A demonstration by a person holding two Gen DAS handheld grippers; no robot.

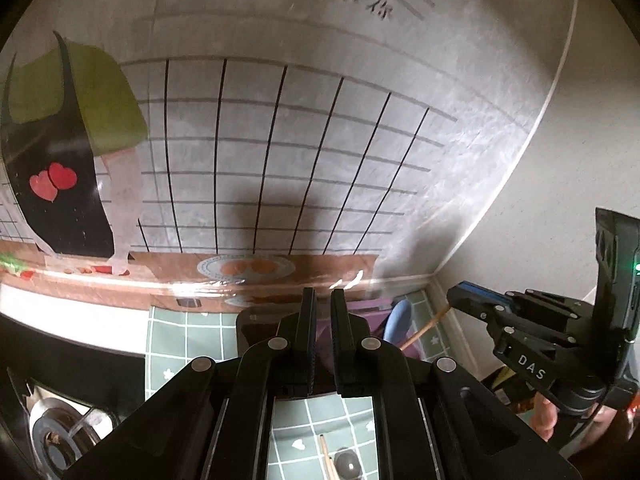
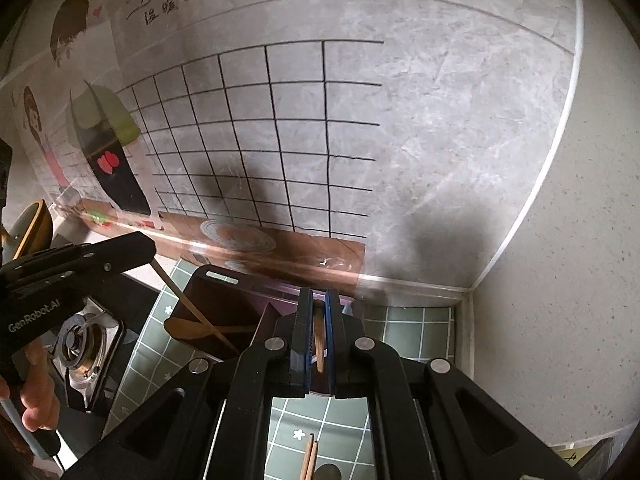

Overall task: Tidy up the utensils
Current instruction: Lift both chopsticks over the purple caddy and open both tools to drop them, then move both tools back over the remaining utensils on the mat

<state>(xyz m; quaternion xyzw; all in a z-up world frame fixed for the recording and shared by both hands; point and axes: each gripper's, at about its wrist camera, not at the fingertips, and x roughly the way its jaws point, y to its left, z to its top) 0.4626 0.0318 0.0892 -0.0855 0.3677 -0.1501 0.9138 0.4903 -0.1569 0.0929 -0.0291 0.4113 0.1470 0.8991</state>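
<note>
My right gripper [image 2: 316, 300] is shut on a wooden chopstick [image 2: 319, 344], above the purple compartment [image 2: 276, 300] of the utensil holder. In the left wrist view it [image 1: 450, 294] shows at the right with the chopstick [image 1: 424, 330] slanting down towards the holder. My left gripper [image 1: 323, 298] is shut on a wooden chopstick [image 2: 180, 292]; in the right wrist view it [image 2: 150, 246] is at the left and the stick slants down into the brown compartment [image 2: 208, 304], where a wooden spoon [image 2: 188, 328] lies. A blue spoon [image 1: 400, 320] stands in the holder.
A green tiled mat [image 2: 404, 336] covers the counter in the wall corner. A gas burner [image 2: 82, 344] is at the left. A pair of chopsticks [image 2: 309, 458] and a dark round utensil [image 1: 347, 465] lie on the mat beneath the grippers. The decorated wall is close behind.
</note>
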